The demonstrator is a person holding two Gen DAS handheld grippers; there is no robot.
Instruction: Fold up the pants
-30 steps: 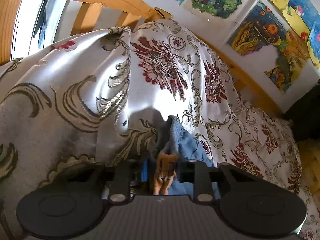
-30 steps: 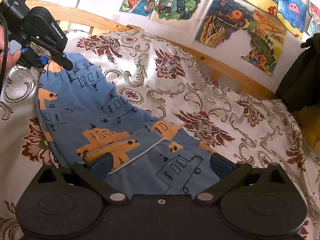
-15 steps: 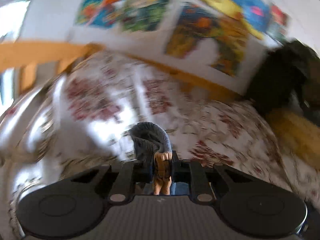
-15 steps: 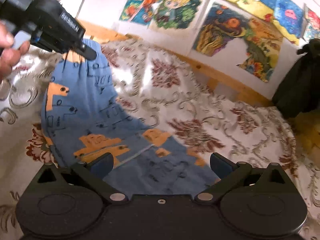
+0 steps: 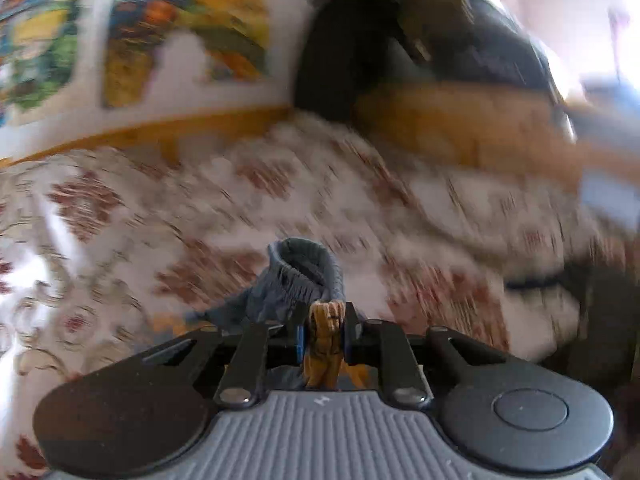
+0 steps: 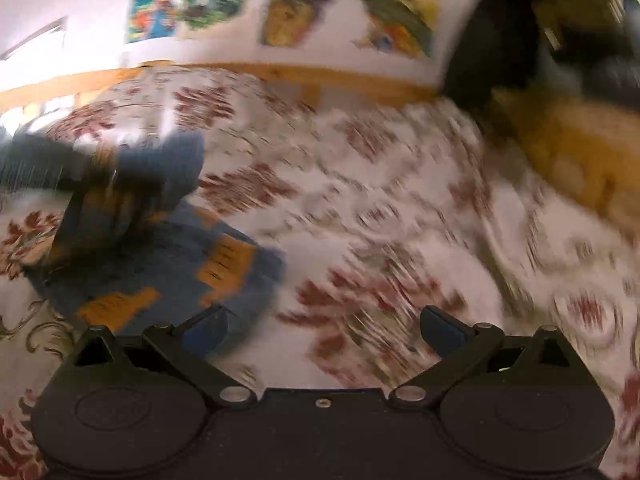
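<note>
The blue pants (image 6: pixel 168 252) with orange and dark prints lie bunched on the patterned bedspread at the left of the right wrist view. My left gripper (image 5: pixel 326 320) is shut on the pants' edge (image 5: pixel 308 276), a blue ribbed band with an orange patch pinched between the jaws. Blurred at the far left of the right wrist view, the left gripper (image 6: pixel 60 164) hangs above the pants. My right gripper (image 6: pixel 324 328) stands open over the bedspread, beside the pants' right edge, with nothing between its blue pads (image 6: pixel 442 330).
A white bedspread (image 6: pixel 400 208) with red flowers covers the bed. A wooden bed rail (image 6: pixel 300 76) runs along the back under wall posters (image 6: pixel 340 4). Dark clothing (image 5: pixel 360 52) and a yellow-brown object (image 5: pixel 460 128) sit at the far right.
Both views have swung fast to the right and are blurred. The left gripper has carried the pants' edge over toward the right, folding the cloth. The right gripper has come off the pants, still open.
</note>
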